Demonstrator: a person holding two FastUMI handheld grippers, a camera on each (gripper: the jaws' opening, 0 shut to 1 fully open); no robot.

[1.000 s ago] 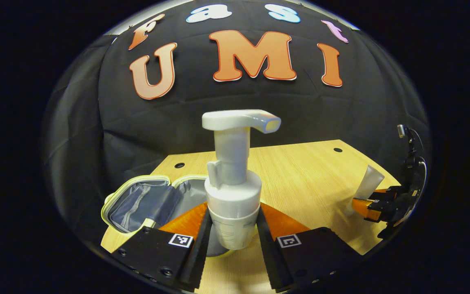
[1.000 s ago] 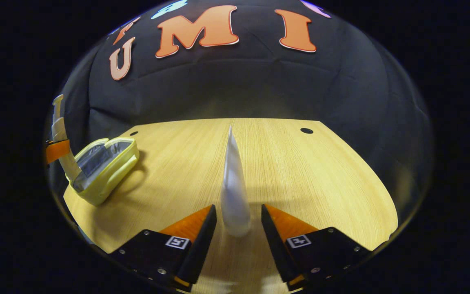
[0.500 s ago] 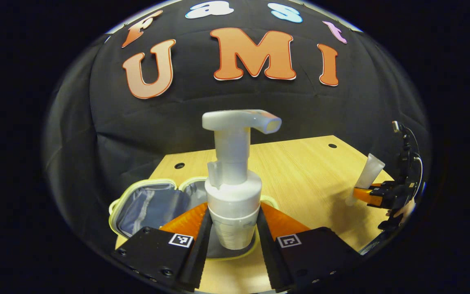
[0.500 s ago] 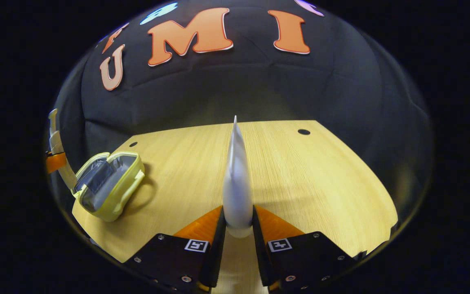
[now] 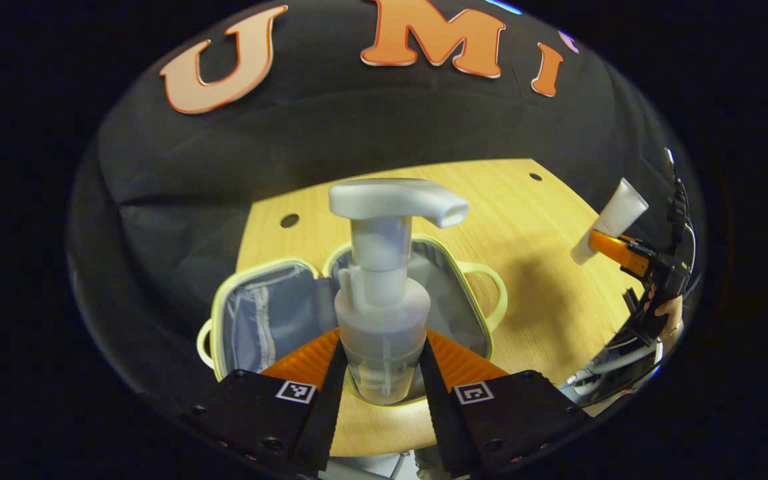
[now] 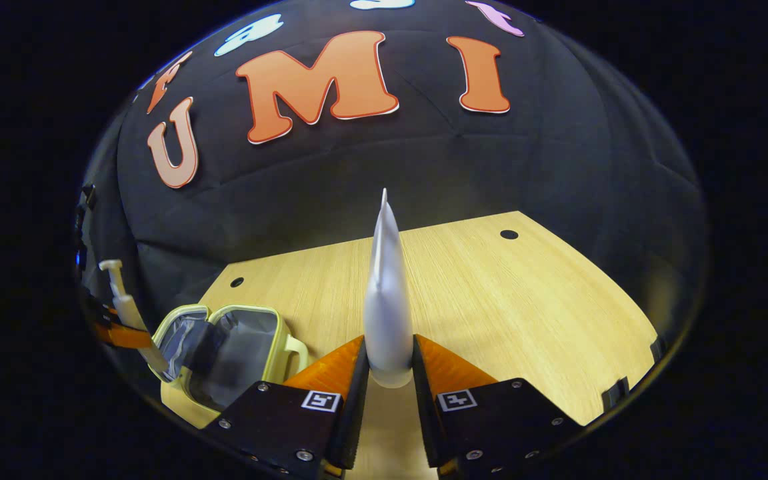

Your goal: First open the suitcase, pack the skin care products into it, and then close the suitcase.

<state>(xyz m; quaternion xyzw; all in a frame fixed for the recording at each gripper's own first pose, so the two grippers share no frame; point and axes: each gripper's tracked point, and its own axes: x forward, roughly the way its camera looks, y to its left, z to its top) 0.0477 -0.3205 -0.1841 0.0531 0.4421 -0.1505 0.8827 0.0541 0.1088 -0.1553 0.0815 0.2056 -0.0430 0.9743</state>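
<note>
A white pump bottle stands upright between the fingers of my left gripper, which is shut on its lower body. It hangs above the open pale-yellow suitcase, whose grey-lined halves lie flat on the wooden table. My right gripper is shut on the cap end of a white squeeze tube, held upright off the table. The left gripper view shows the tube at far right. In the right gripper view the suitcase lies at lower left, the pump bottle above it.
The table has small round holes near its far edge, against the black cloth wall. A hand holds the right gripper at the right edge of the left gripper view.
My left gripper carried the pump bottle over the open suitcase and tilted downward. My right gripper shut on the tube and lifted it off the table.
</note>
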